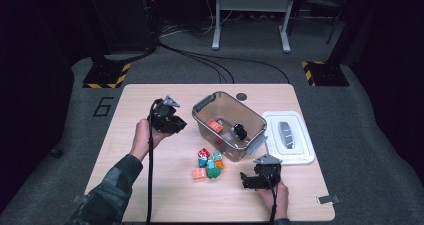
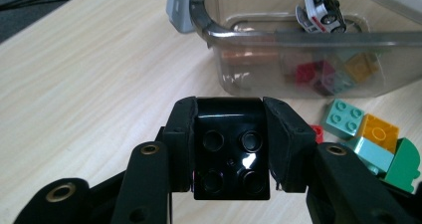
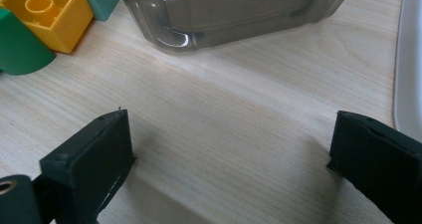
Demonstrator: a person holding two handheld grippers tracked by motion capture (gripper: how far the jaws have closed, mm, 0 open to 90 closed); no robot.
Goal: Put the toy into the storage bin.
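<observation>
Left gripper view looks along the left gripper (image 2: pixel 230 149), whose fingers (image 2: pixel 180 134) are clamped on a glossy black four-stud building block (image 2: pixel 230 147), one pad on each side of it, above the wooden bench (image 2: pixel 89 84). Beyond it, at about 1 o'clock, stands a clear smoky plastic bin (image 2: pixel 298 59) with a grey latch at its corner; a white toy car (image 2: pixel 323 7) lies inside, and red, yellow and teal bricks show through its wall. A loose pile of blocks (image 2: pixel 370 139), teal, orange and green, sits on the bench at 3 o'clock of the held block.

In the high view, the left gripper (image 1: pixel 167 117) is held at 9 o'clock of the bin (image 1: pixel 205 105), and the block pile (image 1: pixel 209 164) lies just at 6 o'clock of the bin. The white bin lid (image 1: pixel 300 155) lies flat at 3 o'clock of the bin. The right gripper (image 1: pixel 245 180) is low at 4 o'clock of the pile, probably resting on the bench, though the view is too small to be sure.

In the right gripper view, its fingers (image 3: pixel 94 154) stand wide apart with bare bench between them.
</observation>
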